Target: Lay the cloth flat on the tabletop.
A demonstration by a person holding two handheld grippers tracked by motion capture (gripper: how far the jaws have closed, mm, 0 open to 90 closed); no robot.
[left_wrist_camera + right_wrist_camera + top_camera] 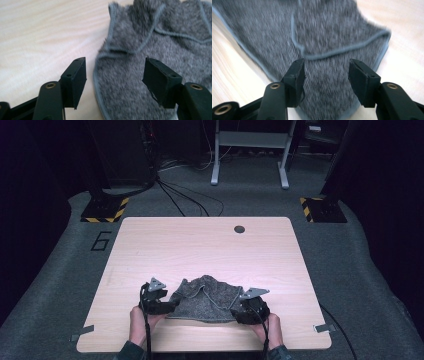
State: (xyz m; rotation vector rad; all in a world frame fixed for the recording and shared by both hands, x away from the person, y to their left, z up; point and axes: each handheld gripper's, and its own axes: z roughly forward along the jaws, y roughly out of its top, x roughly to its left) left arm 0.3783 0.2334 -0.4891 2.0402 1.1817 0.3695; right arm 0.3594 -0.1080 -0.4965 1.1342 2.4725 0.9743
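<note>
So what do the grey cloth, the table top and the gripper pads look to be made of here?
The grey cloth looks like a soft fleece or terry textile: fuzzy flecked nap, with a smoother stitched grey edging. The table top appears to be pale wood-grain laminate with a matt finish; whether it is real wood cannot be told. The left gripper pads look like matt black rubber or foam, with slightly ragged edges.

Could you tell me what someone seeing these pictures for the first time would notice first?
The eye goes first to the crumpled grey fleecy cloth with a stitched grey border, lying near the front edge of the pale wooden table. Next come the two black grippers flanking it: the left gripper has its jaws open over the cloth's edge, and the right gripper is open above the fabric. Dark floor and cables lie beyond.
</note>
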